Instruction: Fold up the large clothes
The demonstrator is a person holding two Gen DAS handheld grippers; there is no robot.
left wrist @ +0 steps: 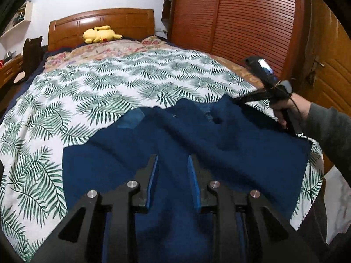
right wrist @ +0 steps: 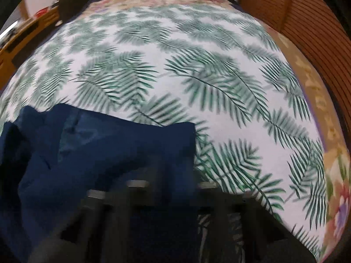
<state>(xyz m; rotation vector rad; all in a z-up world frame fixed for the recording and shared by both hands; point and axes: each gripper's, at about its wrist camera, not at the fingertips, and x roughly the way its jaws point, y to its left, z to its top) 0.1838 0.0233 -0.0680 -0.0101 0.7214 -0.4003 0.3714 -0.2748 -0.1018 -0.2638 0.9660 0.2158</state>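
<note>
A navy blue garment [left wrist: 197,135] lies spread on the palm-leaf sheet [left wrist: 109,83] at the near end of the bed. My left gripper [left wrist: 173,164] hovers over its near middle. The blue pads [left wrist: 151,175] stand apart, and only the garment lying below shows in the gap. At the garment's far right corner sits my right gripper [left wrist: 238,100], held by a hand in a grey sleeve [left wrist: 329,131], its tips shut on the cloth edge. The right wrist view is blurred: the navy garment [right wrist: 98,149] covers the lower left and drapes over the right gripper [right wrist: 173,160].
A yellow plush toy [left wrist: 101,35] rests by the wooden headboard [left wrist: 101,22] at the far end. A slatted wooden wardrobe [left wrist: 241,22] runs close along the bed's right side. A desk [left wrist: 8,70] and a dark chair [left wrist: 31,52] stand to the left. A floral quilt [right wrist: 337,186] edges the sheet.
</note>
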